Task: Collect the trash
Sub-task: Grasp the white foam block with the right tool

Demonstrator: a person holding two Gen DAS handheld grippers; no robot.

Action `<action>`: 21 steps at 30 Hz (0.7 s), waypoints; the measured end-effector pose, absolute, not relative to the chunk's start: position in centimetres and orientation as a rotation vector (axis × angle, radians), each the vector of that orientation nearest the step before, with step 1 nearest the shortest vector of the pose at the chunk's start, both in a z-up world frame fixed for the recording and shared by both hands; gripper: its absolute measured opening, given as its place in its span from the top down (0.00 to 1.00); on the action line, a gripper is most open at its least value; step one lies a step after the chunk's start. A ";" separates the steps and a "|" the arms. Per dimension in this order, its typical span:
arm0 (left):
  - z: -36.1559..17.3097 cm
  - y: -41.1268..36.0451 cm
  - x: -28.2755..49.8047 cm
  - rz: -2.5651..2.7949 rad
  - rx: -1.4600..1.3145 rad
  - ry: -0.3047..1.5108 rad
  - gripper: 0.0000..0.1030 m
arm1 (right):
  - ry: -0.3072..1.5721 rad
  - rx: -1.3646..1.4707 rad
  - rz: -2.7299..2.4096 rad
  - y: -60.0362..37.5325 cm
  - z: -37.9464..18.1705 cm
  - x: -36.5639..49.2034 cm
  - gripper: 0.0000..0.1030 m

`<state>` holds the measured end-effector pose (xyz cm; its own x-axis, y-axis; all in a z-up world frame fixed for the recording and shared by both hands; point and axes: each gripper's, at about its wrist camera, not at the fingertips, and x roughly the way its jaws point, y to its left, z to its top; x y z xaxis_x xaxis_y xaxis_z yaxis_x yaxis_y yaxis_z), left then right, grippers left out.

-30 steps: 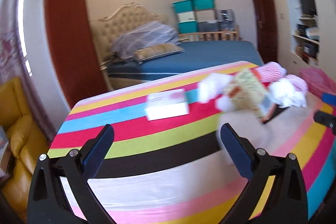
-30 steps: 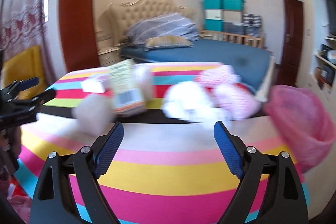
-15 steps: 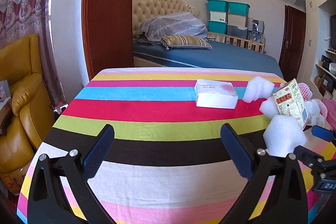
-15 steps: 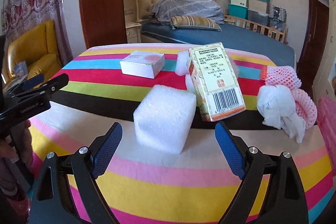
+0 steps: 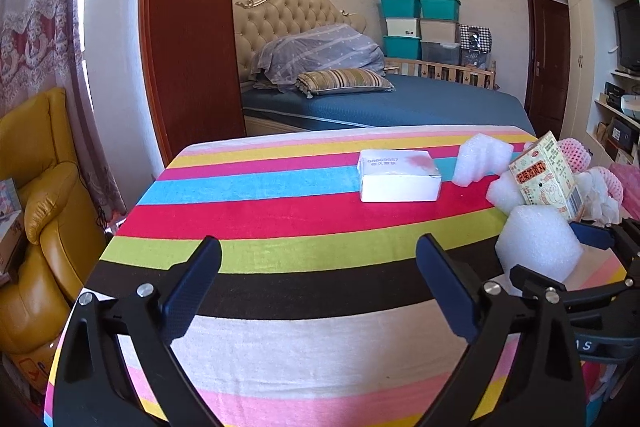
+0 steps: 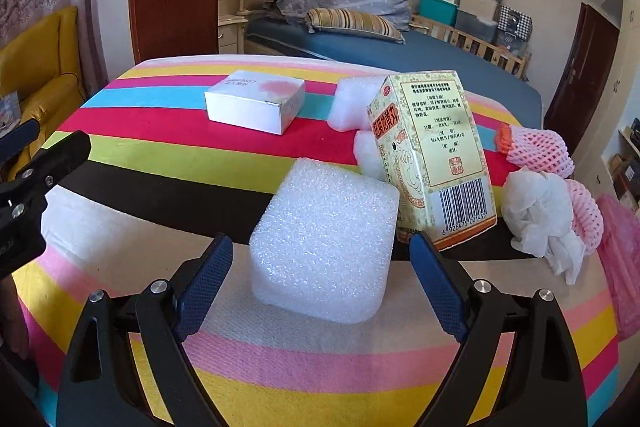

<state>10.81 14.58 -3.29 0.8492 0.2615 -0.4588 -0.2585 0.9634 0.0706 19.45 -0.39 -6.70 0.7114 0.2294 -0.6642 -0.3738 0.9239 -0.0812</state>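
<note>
Right in front of my right gripper (image 6: pixel 320 273) sits a big white foam cube (image 6: pixel 326 241) on the striped table (image 6: pixel 160 163). My two blue fingers (image 6: pixel 206 279) are spread wide, one on each side of the cube, and I cannot tell if they touch it. Nothing is held in them. Just behind the cube, a little to the right of my tool, a yellow paper box (image 6: pixel 434 155) stands leaning back, with a bar code low on its side. Two smaller foam bits (image 6: pixel 352 103) lie behind the box. Farther off and to the left lies a flat white box (image 6: pixel 254 101) with a pink spot on top. Off to the right I see a wad of white paper (image 6: pixel 538 215), and pink foam nets (image 6: pixel 536 149) are beside it. A pink bag (image 6: pixel 622 255) hangs at the far right edge of the table. My left gripper (image 5: pixel 318 285) is open too and holds nothing. It hangs over the bare stripes at the near side of the table, well apart from the trash. From that side, the foam cube (image 5: pixel 538 247) is to the right of my left tool, and the flat white box (image 5: pixel 398 177) is farther ahead. A blue bed (image 5: pixel 384 103) is past the table, and a yellow chair (image 5: pixel 38 211) is on the left.
</note>
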 end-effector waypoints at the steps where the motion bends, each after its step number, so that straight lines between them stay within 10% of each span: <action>1: -3.3 14.4 10.9 0.273 0.013 0.483 0.08 | 0.715 -0.209 0.337 -0.5 -6.8 19.7 0.18; 7: -3.3 14.3 10.9 0.274 0.011 0.479 0.08 | 0.760 -0.152 0.368 -1.4 -7.1 20.4 0.37; 21: -3.5 13.3 11.4 0.281 0.059 0.491 0.08 | 0.547 -0.147 0.460 -5.9 -3.2 14.4 0.38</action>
